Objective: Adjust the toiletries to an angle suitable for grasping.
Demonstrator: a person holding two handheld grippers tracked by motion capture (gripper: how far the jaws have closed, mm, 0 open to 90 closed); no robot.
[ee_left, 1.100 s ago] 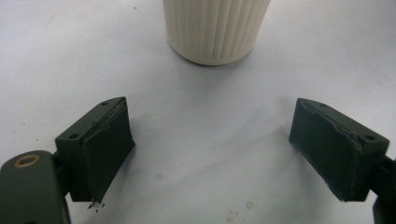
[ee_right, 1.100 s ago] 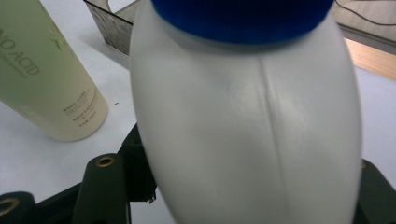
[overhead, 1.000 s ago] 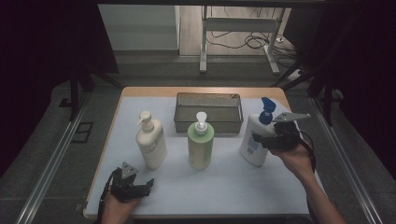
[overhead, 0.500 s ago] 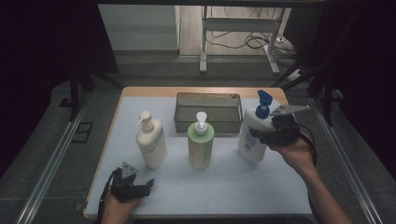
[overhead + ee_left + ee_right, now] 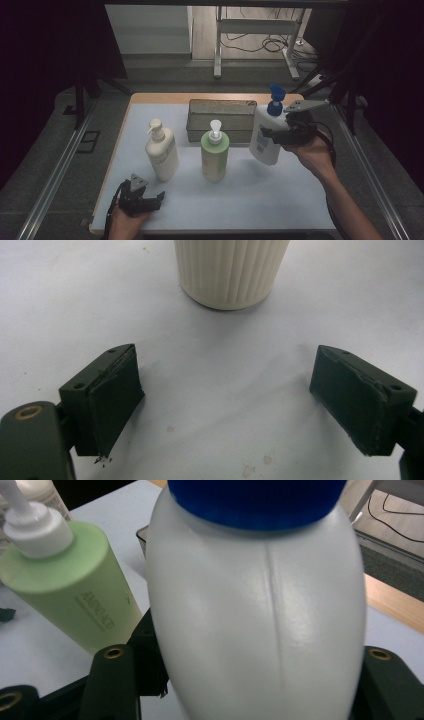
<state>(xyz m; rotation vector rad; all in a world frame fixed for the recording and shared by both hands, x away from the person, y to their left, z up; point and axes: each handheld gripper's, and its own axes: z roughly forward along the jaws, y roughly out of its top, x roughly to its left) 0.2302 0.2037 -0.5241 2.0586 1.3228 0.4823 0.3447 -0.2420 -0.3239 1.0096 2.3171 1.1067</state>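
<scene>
high view has the right hand-held gripper (image 5: pixel 272 134) clamped around the white bottle with the blue cap (image 5: pixel 266 135), held tilted above the worktop (image 5: pixel 260 195) beside the mesh basket (image 5: pixel 222 119). left hand-held gripper (image 5: pixel 145 199) rests spread and empty near the cream bottle (image 5: pixel 161 152).

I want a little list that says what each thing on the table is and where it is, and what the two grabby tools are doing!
held bottle: white bottle with blue cap, lifted and tilted, in front of the basket's right end
right hand-held gripper: shut on the white bottle's sides
left hand-held gripper: jaws open, nothing between them, low at the near left of the table
green bottle: upright, middle of the table
cream bottle: upright, left of the green one
basket: dark, behind the bottles
table: white-topped
</scene>
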